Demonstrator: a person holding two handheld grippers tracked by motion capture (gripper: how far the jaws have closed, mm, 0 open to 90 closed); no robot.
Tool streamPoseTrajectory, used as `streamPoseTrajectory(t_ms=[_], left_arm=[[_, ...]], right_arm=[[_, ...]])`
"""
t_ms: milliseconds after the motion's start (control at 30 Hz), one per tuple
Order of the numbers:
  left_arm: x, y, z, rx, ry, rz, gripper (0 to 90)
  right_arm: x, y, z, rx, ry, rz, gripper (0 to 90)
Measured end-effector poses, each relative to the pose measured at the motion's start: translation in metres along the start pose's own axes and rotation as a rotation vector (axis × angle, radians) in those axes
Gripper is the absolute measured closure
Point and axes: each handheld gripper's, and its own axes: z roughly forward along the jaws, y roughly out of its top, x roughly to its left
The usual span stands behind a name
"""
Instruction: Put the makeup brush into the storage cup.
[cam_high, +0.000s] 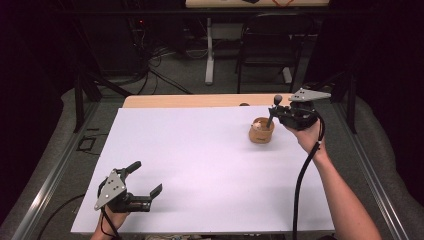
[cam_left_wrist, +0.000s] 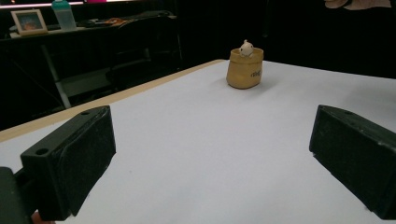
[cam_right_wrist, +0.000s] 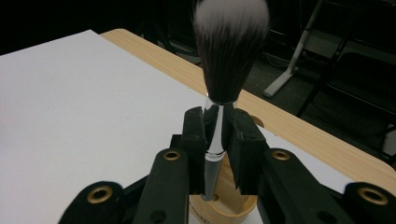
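Brush (cam_right_wrist: 219, 112) clamped upright in right hand-held gripper (cam_right_wrist: 218, 140), bristles up, handle tip just over cup (cam_high: 262, 130) at far right of counter (cam_high: 200, 170). Straight down into cup next, probably. Left hand-held gripper (cam_high: 142, 180) wide apart, far off, near corner.

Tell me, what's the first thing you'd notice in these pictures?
Probably the fluffy makeup brush, bristles up, pinched by its shiny handle in the right gripper at the far right of the white table. Just below it sits a small tan cup, and the brush handle's lower end dips into it. Near the front left corner, the left gripper hangs over the table with its jaws wide apart and nothing between them.
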Motion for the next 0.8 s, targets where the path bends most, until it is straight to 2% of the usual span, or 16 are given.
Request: streamPoseTrajectory(t_ms=[433, 800], left_arm=[[0.001, 0.000, 0.002, 0.013, -0.006, -0.002, 0.3], [0.001, 0.000, 0.002, 0.018, -0.006, -0.004, 0.2]], right_arm=[[-0.013, 0.001, 0.014, 0.007, -0.036, 0.021, 77.9], [-0.017, -0.006, 0.031, 0.030, -0.052, 0.043, 77.9]])
